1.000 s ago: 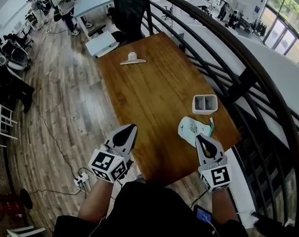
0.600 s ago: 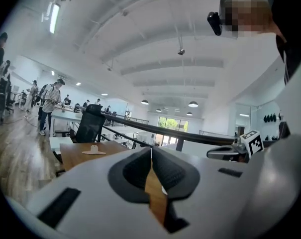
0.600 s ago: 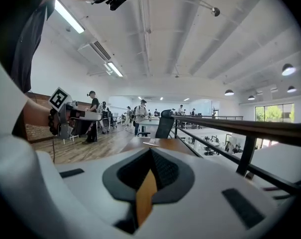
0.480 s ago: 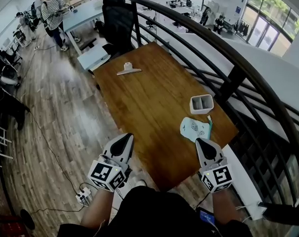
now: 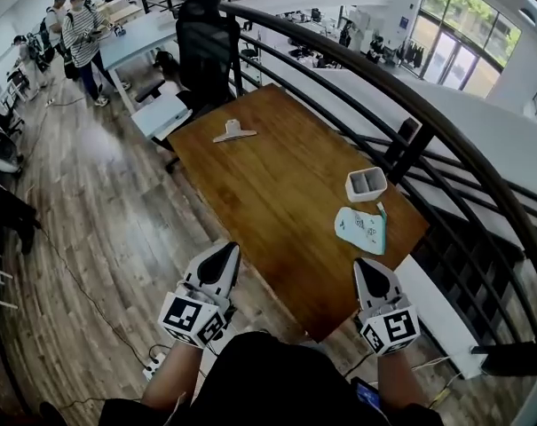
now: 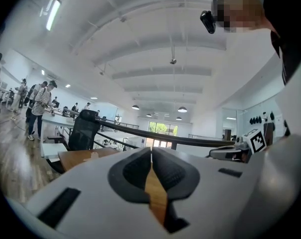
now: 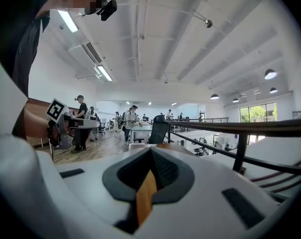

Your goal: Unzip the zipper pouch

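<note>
The zipper pouch (image 5: 360,230), pale mint with small prints and a teal zipper edge, lies flat near the right front corner of the wooden table (image 5: 268,176). My right gripper (image 5: 367,266) hovers off the table's near edge, short of the pouch, shut with nothing in it. My left gripper (image 5: 224,254) is held off the table's left front edge, also shut and empty. In the left gripper view the left gripper (image 6: 150,152) has its jaws meeting at the tip, and in the right gripper view so does the right gripper (image 7: 150,152). Both point about level across the room.
A white two-compartment holder (image 5: 367,185) stands just beyond the pouch. A white clip-like object (image 5: 234,131) lies at the table's far end by a black office chair (image 5: 202,43). A dark curved railing (image 5: 410,105) runs along the table's right side. People stand at the far left.
Both grippers have drawn back from the table toward my body. The right one, earlier just short of the pouch, is now clear of it. The pouch lies unmoved.
</note>
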{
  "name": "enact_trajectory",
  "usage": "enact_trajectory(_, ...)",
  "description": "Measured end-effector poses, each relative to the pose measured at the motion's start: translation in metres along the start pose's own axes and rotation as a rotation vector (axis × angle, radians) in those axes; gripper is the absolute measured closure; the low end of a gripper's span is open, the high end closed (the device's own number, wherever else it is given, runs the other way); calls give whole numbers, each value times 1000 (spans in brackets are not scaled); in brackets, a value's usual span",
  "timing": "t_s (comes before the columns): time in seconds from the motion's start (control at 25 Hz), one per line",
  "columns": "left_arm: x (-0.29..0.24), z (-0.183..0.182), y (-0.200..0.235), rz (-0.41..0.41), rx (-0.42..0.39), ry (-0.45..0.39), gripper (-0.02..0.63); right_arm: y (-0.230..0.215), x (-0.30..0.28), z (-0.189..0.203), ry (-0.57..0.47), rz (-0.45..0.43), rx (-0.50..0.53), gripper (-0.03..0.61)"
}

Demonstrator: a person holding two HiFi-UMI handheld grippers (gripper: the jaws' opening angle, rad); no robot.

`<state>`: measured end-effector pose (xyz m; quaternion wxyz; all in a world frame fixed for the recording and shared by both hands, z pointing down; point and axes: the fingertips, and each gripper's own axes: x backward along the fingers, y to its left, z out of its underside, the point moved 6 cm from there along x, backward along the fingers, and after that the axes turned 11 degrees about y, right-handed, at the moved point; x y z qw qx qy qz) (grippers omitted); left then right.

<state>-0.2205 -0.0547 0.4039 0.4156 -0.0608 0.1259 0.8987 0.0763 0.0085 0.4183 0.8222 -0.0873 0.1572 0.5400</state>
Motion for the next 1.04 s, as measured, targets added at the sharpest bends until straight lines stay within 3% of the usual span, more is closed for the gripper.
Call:
enact_trajectory(0.44, 25, -2, -4, 63, -31, -22, 595, 44, 20, -2, -9, 32, 15, 586)
enact_trajectory(1.04, 21, -19, -42, 14, -14, -50, 595, 12, 39, -18, -16, -5, 50, 586)
